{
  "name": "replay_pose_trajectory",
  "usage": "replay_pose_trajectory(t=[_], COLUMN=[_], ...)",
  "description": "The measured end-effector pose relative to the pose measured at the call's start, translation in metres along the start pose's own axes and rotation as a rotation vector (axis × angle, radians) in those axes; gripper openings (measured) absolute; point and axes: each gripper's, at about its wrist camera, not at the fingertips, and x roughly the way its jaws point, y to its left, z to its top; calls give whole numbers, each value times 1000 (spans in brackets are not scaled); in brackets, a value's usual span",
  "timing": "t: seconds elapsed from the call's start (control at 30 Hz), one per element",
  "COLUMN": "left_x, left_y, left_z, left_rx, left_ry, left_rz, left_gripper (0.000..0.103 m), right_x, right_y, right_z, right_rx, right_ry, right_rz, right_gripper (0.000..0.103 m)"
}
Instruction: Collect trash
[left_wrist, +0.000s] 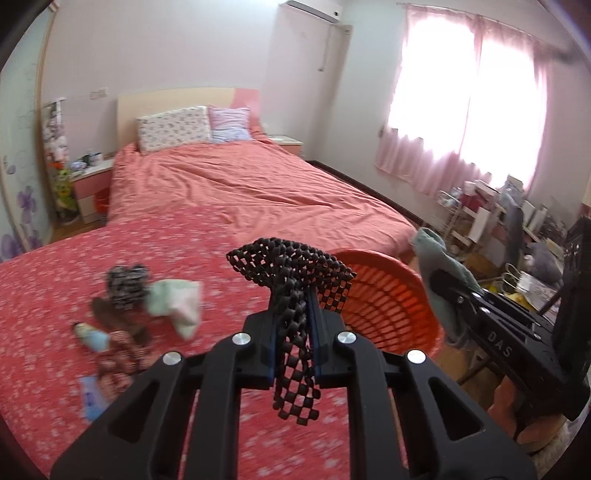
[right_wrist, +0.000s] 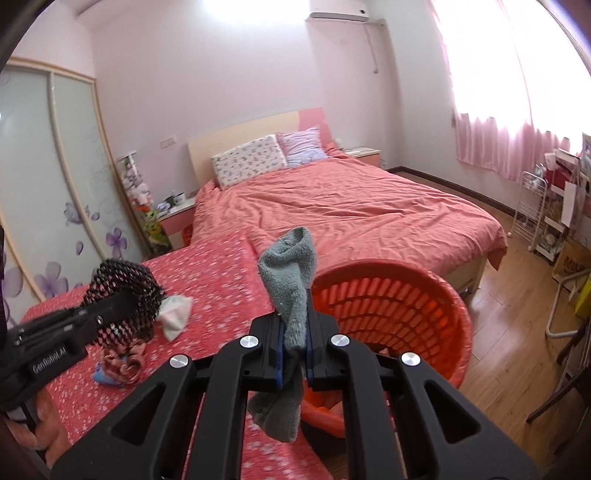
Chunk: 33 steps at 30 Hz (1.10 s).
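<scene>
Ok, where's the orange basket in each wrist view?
Left wrist: the orange basket sits right of centre, just behind the black mesh piece in the left gripper.
Right wrist: the basket sits right of centre, behind the grey-green sock.
Shared landmark: the floral pillow.

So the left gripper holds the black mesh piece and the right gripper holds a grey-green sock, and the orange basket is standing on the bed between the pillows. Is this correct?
Not quite. The left gripper does hold the black mesh piece and the right gripper the grey-green sock, but the orange basket is not between the pillows. It is at the near end of the bed, just past the grippers, as the right wrist view shows.
</scene>
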Motion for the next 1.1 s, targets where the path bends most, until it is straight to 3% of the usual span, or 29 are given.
replay_pose_trajectory(t=[0.33,0.4,0.43,0.47,0.53,0.6,0.8,1.1], left_x=[69,86,94,100,111,119,115,63], left_y=[-53,-62,-64,-65,-67,-62,-38,13], left_z=[8,6,5,4,2,0,-10,-31], left_rx=[49,55,57,57,57,50,38,45], left_ry=[64,83,93,101,119,140,151,119], left_rz=[-92,-90,-85,-79,-67,-53,3,139], left_gripper=[17,22,30,38,44,46,51,57], right_x=[28,34,38,41,45,48,48,36], right_y=[-49,-56,-59,-61,-63,-66,-67,-33], right_z=[9,9,9,9,6,3,-3,-7], right_rx=[98,107,109,112,117,124,117,35], right_ry=[28,37,42,49,60,64,83,96], right_rz=[-30,-35,-40,-45,-46,-50,-71,-53], right_gripper=[9,9,10,12,31,43,52,54])
